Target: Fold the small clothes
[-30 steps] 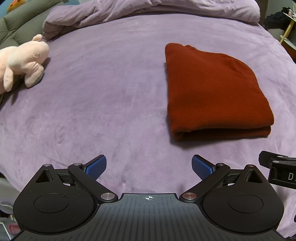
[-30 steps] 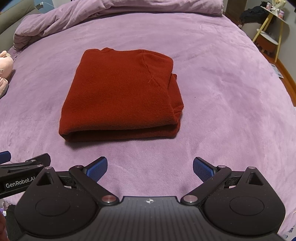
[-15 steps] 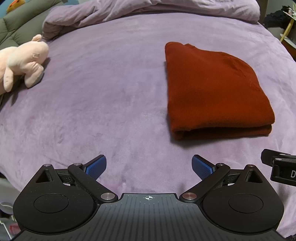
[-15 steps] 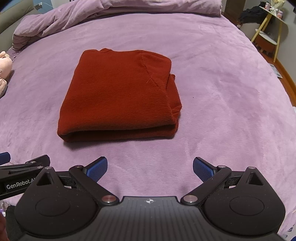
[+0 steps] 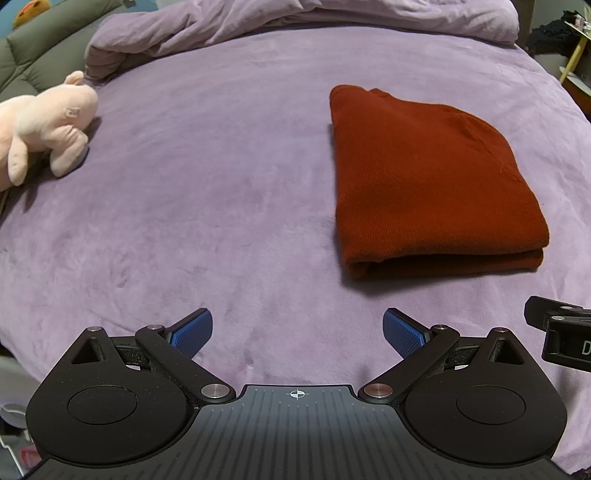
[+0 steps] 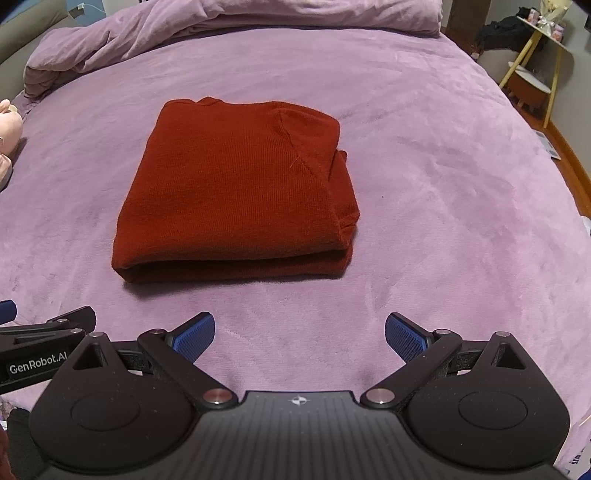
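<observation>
I see both my left gripper (image 5: 297, 331) and right gripper (image 6: 300, 333) with fingers wide, holding nothing; the folded red sweater (image 6: 236, 188) lies on the bed (image 6: 443, 177) just ahead of them

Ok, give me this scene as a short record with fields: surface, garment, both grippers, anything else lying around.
surface: purple blanket on a bed
garment: red sweater, folded into a flat rectangle, fold edge toward the cameras
left gripper: open, empty, short of the sweater
right gripper: open, empty, short of the sweater
other: pink plush toy to the left; rumpled duvet at the far end
</observation>
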### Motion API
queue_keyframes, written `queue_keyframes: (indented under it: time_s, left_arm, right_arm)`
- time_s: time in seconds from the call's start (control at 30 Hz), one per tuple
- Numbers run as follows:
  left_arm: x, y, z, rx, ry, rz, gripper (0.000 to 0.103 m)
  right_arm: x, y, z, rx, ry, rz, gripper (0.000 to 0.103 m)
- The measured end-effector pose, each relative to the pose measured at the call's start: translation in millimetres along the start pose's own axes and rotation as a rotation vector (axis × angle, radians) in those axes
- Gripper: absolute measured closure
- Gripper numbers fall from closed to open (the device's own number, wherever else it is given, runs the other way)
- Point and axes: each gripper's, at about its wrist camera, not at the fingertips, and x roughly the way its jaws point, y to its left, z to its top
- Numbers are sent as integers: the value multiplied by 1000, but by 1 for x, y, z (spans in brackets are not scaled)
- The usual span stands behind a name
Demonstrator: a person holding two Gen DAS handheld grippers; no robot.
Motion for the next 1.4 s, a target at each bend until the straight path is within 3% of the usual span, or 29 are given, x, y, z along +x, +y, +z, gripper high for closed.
queue_keyframes:
  time_s: [1.0, 1.4]
  left_arm:
    - [-4, -3, 0, 23, -18, 8, 2]
    - [-3, -4, 1, 40, -8, -21, 2]
  right_arm:
    - [-1, 5, 2, -7, 5, -26, 4]
    - [0, 2, 4, -11, 4, -37, 4]
